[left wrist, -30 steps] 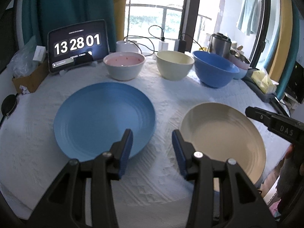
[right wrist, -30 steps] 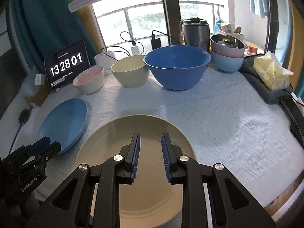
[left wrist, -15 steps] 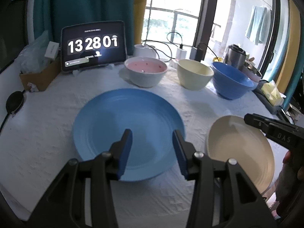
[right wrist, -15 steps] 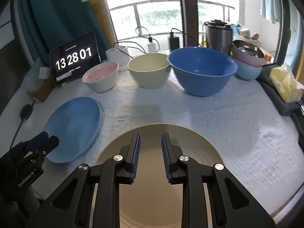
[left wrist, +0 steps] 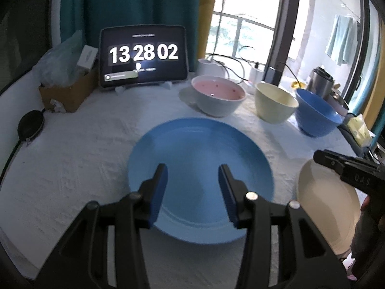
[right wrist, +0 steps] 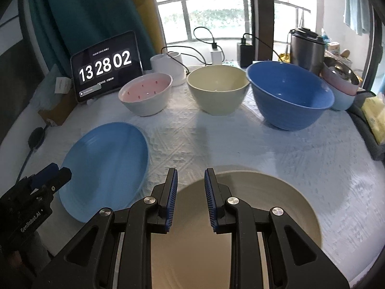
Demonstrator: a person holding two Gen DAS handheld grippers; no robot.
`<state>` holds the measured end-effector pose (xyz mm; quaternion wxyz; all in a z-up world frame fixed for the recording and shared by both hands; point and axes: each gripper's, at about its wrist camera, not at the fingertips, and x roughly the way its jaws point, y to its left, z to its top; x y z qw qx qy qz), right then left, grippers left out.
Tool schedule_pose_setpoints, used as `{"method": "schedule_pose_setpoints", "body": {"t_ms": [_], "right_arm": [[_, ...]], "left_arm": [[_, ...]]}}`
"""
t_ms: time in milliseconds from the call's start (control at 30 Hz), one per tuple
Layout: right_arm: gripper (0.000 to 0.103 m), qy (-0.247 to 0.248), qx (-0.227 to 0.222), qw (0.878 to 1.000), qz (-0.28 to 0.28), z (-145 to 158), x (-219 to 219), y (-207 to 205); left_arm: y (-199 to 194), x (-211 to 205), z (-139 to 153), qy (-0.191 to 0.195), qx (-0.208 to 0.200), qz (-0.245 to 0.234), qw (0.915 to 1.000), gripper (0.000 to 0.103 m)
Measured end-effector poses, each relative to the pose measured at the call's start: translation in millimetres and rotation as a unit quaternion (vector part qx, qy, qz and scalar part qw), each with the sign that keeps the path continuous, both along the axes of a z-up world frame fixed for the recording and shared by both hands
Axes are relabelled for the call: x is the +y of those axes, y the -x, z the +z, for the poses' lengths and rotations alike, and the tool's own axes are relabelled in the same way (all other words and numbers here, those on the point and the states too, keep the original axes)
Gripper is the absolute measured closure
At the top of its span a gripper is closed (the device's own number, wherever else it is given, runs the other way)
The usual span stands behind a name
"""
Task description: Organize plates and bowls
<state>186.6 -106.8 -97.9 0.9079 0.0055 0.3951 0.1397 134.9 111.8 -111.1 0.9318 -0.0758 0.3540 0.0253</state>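
White textured cloth (right wrist: 276, 149) by balcony window (right wrist: 211, 7), 3 bowls (right wrist: 217, 89) at back, left gripper (left wrist: 192, 177) open over blue plate (left wrist: 199, 149), right gripper (right wrist: 190, 183) open over cream plate (right wrist: 276, 207), steel pot (right wrist: 306, 48) clear only in right view.

Two plates lie side by side on the near part of the table (right wrist: 300, 149), the left plate (right wrist: 105, 166) apart from the right plate (right wrist: 252, 216). Behind them stand three bowls in a row: a small bowl (right wrist: 145, 94) at left, a middle bowl (right wrist: 217, 88), and a large bowl (right wrist: 290, 94) at right (none touching). A tablet (right wrist: 105, 69) stands behind the small bowl, to its left.
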Motion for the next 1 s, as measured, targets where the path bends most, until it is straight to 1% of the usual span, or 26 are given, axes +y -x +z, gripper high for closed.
{"method": "schedule_pose_setpoints", "body": {"t_ms": [300, 667, 1000], "right_arm": [[0.078, 0.005, 0.012, 1.000, 0.013, -4, 25, -14], [0.078, 0.015, 0.029, 0.999, 0.025, -14, 54, -28], [0.078, 0.017, 0.053, 0.998, 0.037, -25, 75, -41]], "left_arm": [[-10, 30, -8, 0.001, 0.007, 0.025, 0.9997, 0.057], [-22, 56, -22, 0.011, 0.021, 0.041, 0.9989, 0.057], [-33, 70, -40, 0.025, 0.052, 0.044, 0.9973, 0.057]]}}
